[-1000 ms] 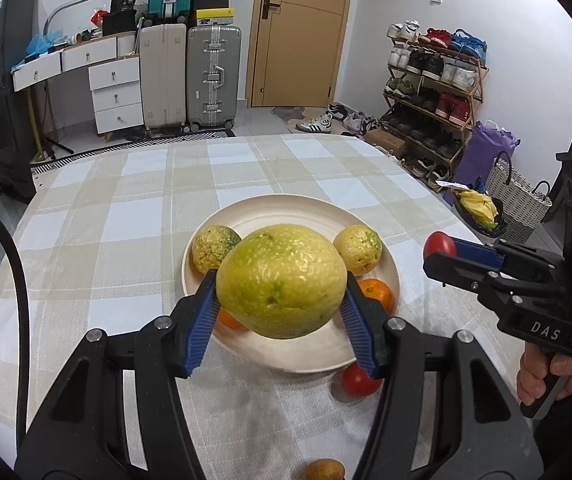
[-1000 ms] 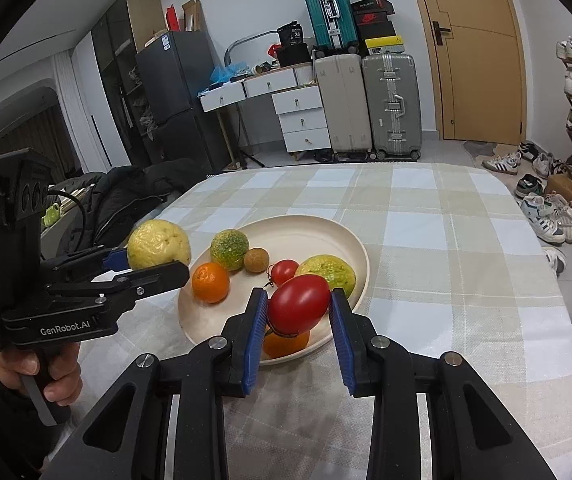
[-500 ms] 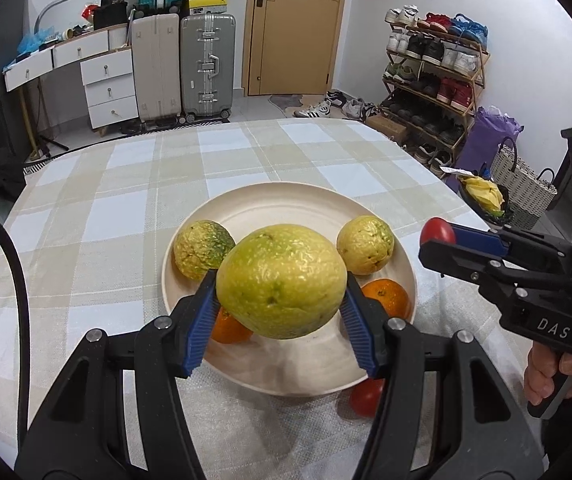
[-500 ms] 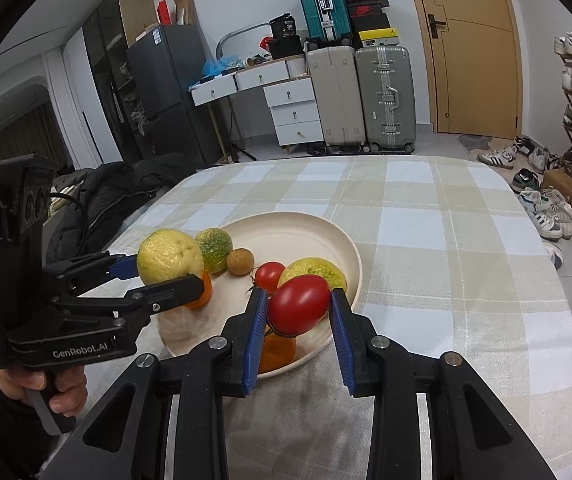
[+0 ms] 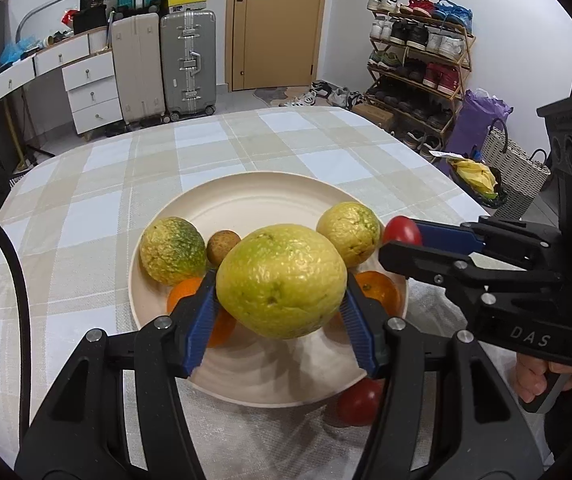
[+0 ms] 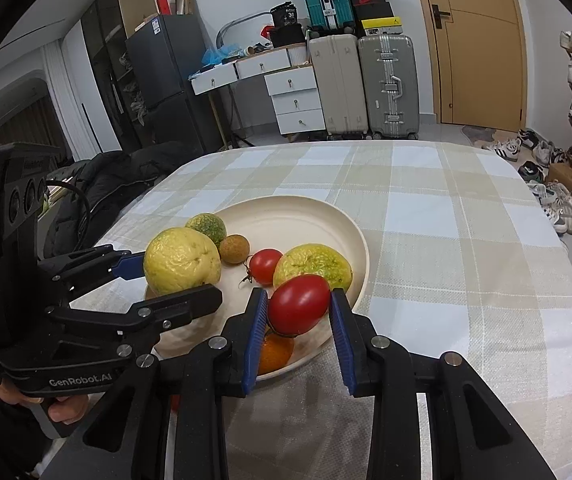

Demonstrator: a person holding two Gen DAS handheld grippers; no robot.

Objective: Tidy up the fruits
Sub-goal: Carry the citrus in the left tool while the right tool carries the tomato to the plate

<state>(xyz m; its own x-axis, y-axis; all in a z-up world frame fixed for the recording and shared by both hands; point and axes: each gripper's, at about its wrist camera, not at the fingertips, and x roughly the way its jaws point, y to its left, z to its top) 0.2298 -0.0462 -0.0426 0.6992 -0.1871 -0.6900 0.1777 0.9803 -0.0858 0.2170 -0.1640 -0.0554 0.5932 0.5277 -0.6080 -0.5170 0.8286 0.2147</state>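
Observation:
My left gripper is shut on a large yellow-green citrus and holds it above the near part of the cream plate. My right gripper is shut on a red tomato above the plate's near right rim. On the plate lie a green-yellow citrus, a small brown fruit, a yellow citrus and two oranges. Another tomato lies on the plate. A red tomato lies on the cloth by the plate's near edge.
The plate stands on a round table with a checked cloth. Suitcases, white drawers and a shoe rack stand beyond the table. A dark jacket lies off the table's left side.
Both grippers have moved forward over the plate with their fruit still held. The small brown fruit has come into the left wrist view on the plate.

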